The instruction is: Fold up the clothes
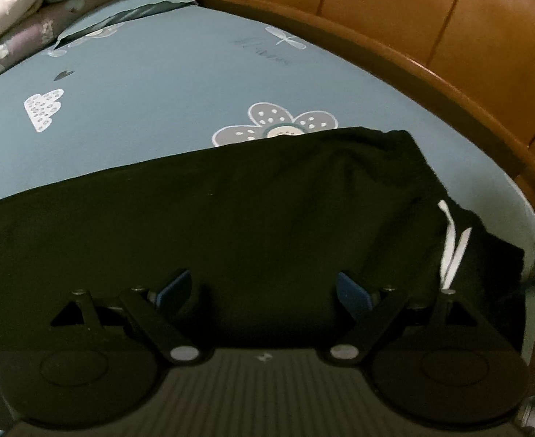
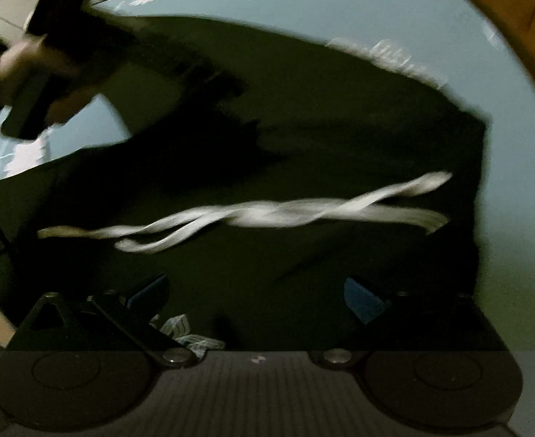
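Two grippers hang over one soft black garment (image 1: 231,218) lying flat on a smooth blue flower-printed bedsheet (image 1: 158,83). Left gripper (image 1: 264,291): blue pads spread wide, pinching nothing, cloth at twelve o'clock. Right gripper (image 2: 256,298): jaws likewise spread and empty. Twisted white drawstrings (image 2: 267,215) lie at its twelve o'clock. Glossy curved wooden footboard (image 1: 431,73) at two o'clock.

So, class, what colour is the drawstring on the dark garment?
White drawstring on the garment, clearest in the right wrist view.
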Demonstrator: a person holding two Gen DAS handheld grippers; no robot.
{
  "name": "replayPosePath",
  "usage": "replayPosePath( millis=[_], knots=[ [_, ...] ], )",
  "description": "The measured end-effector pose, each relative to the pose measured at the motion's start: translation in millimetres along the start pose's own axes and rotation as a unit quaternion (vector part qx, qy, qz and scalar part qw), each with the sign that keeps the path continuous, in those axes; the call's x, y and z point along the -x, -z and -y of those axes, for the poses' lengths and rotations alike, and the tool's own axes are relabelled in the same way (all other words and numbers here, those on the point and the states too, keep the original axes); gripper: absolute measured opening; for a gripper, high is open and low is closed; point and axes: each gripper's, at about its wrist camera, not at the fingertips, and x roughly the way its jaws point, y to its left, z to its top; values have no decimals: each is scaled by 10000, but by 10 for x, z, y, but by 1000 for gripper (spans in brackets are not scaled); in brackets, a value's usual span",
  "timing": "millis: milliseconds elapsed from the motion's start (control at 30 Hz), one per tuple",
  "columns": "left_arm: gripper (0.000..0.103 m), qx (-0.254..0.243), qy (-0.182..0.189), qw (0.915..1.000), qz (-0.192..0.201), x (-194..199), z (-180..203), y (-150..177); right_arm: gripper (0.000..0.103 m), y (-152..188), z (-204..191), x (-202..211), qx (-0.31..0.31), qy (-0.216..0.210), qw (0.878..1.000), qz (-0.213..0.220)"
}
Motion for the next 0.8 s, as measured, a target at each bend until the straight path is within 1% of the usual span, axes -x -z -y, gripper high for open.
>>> replayPosePath(
  millis=[33, 67, 100, 133, 167, 200, 233, 333, 400, 433, 500, 667, 767, 800],
  knots=[
    [84, 13, -27, 10000, -10, -6, -11, -1, 99, -80, 111, 31, 104, 83, 9999, 21],
    [82, 2, -32, 10000, 4, -8, -17, -4, 94, -159, 222, 62, 208, 167, 9996, 42],
    [75, -16, -32, 10000, 24, -8, -20, -8, 90, -239, 334, 94, 313, 250, 9992, 63],
    [72, -34, -33, 10000, 45, -9, -24, -12, 88, -319, 445, 125, 417, 333, 9985, 84],
    [71, -65, -34, 10000, 58, -16, -27, -19, 84, -406, 548, 139, 499, 376, 9980, 117],
    [65, -99, -35, 9999, 69, -25, -30, -27, 80, -498, 648, 146, 572, 400, 9974, 156],
    [57, -134, -37, 9999, 80, -34, -33, -34, 78, -595, 737, 146, 659, 389, 9969, 191],
    [50, -170, 6, 9999, 10, -99, -57, -74, 67, -894, 957, 63, 919, 358, 9948, 237],
    [47, -228, 19, 9997, -19, -141, -69, -107, 59, -1108, 1036, -54, 1065, 281, 9936, 235],
    [45, -269, 23, 9996, -31, -160, -74, -125, 57, -1206, 1090, -112, 1118, 212, 9933, 225],
    [43, -351, 31, 9994, -55, -199, -86, -162, 53, -1373, 1176, -237, 1179, 130, 9927, 214],
    [43, -546, 74, 9984, -145, -300, -127, -249, 50, -1778, 1387, -547, 1227, -228, 9920, 198],
    [43, -585, 167, 9979, -217, -358, -168, -302, 49, -1933, 1455, -750, 1313, -476, 9902, 19],
    [43, -601, 194, 9977, -238, -377, -180, -320, 44, -1968, 1491, -808, 1270, -593, 9901, -70]
  ],
)
